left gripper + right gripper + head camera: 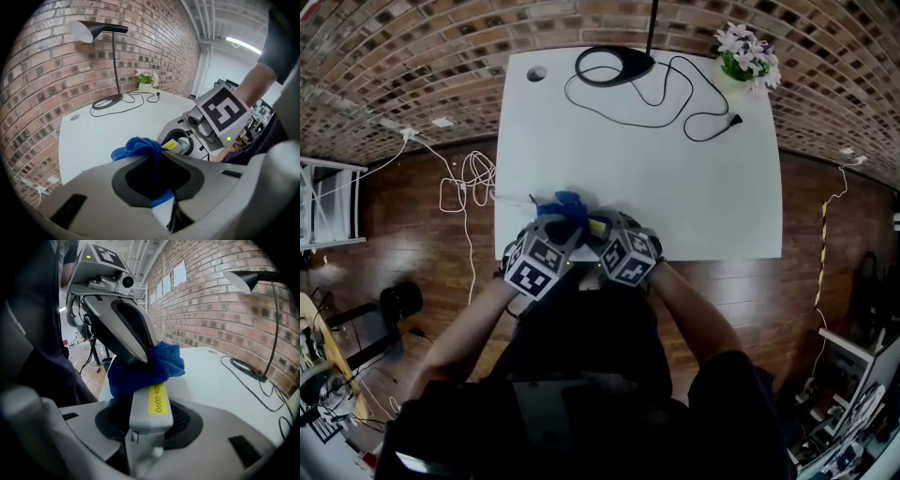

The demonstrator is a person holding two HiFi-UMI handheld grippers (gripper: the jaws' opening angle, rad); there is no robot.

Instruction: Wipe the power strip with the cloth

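Cloth (136, 147), blue and bunched, is pinched between the nearly closed jaws of the left gripper (157, 158) and lies against the far end of the power strip (149, 404). The right gripper (149, 425) is clamped tight on that grey strip, which carries a yellow label, at the near edge of the white desk (628, 159). A lamp (614, 66) and a flower pot (748, 54) stand along the desk's far edge.

Grey left gripper (563, 221) and right gripper (602, 229) carry black-and-white marker cubes (537, 265); the sleeves (733, 394) are dark.
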